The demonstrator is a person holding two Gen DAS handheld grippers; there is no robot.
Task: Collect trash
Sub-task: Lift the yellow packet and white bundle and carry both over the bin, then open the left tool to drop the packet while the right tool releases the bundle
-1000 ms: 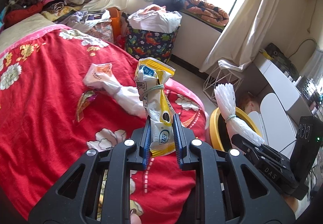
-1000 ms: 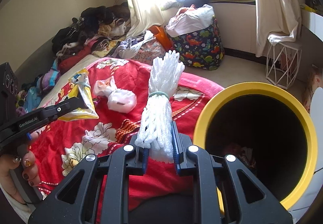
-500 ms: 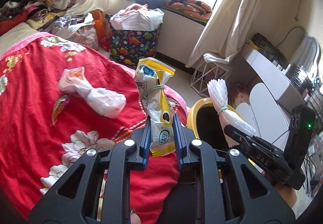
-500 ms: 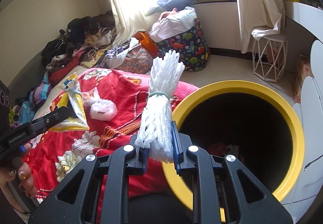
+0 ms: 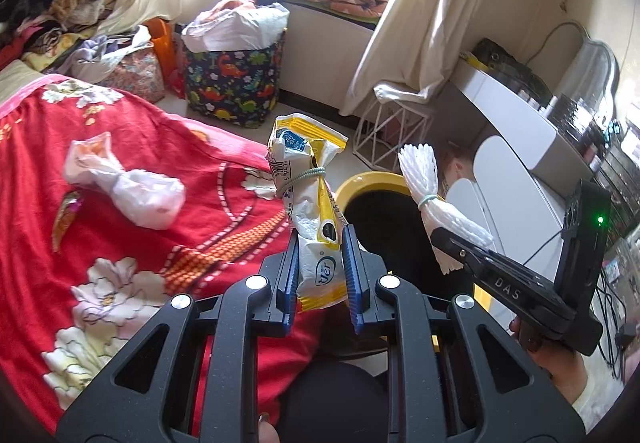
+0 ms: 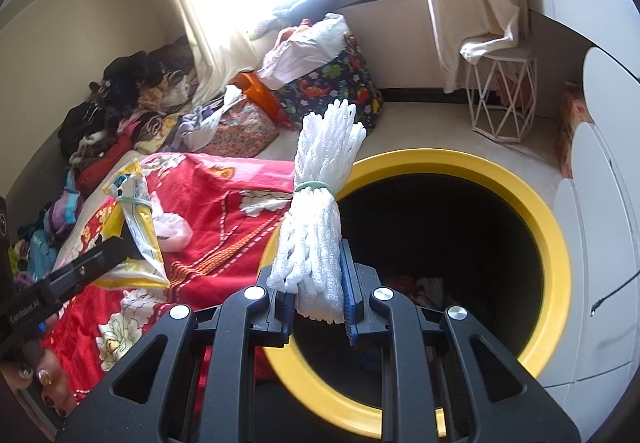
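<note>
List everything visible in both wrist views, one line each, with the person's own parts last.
snack wrapper: 1, yellow and white, tied with a band, held in the left tongs
foam net bundle: 1, white, banded, held in the right tongs
trash bin: 1, yellow rim, dark inside, on the floor beside the bed
knotted plastic bag: 1, white-pink, lying on the bedspread
small wrapper: 1, shiny, on the bedspread left of the bag
bedspread: 1, red with flowers
dinosaur-print basket: 1, dark blue, by the window
wire stool: 1, white, under the curtain
clothes pile: 1, mixed, far end of the bed
left tongs: black, blue pads, shut
right tongs: black, blue pads, shut
</note>
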